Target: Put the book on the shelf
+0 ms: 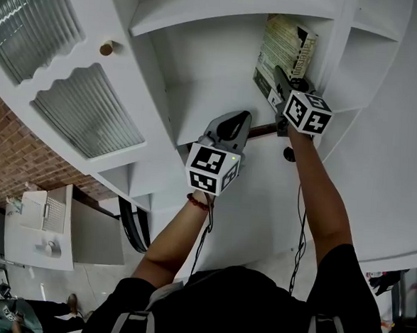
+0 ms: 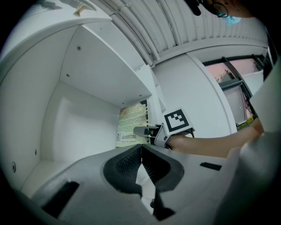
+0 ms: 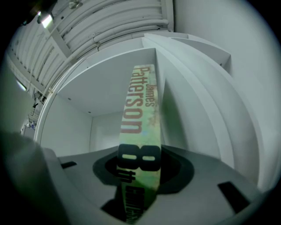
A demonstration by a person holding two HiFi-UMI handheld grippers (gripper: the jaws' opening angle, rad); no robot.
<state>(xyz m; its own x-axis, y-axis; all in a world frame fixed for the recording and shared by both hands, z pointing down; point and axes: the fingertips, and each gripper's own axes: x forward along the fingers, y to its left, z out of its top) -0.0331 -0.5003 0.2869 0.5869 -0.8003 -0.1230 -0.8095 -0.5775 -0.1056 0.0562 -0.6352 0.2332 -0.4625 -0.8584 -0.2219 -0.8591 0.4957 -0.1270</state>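
The book (image 1: 288,50) is a green paperback standing upright at the right end of a white shelf compartment (image 1: 213,98), close to its right wall. My right gripper (image 1: 280,78) is shut on the book's lower part. In the right gripper view the printed spine (image 3: 140,114) runs up from between the jaws of the right gripper (image 3: 138,176). My left gripper (image 1: 233,125) hangs shut and empty in front of the compartment, lower and to the left. The left gripper view shows its jaws (image 2: 141,151) closed, with the book's back cover (image 2: 133,125) and the right gripper (image 2: 142,131) beyond.
A shelf board (image 1: 205,12) roofs the compartment, and narrower compartments (image 1: 357,80) lie to its right. An open cabinet door with ribbed glass (image 1: 91,118) and a round knob (image 1: 107,48) stands at left. A brick wall (image 1: 3,155) and a desk (image 1: 40,229) are below left.
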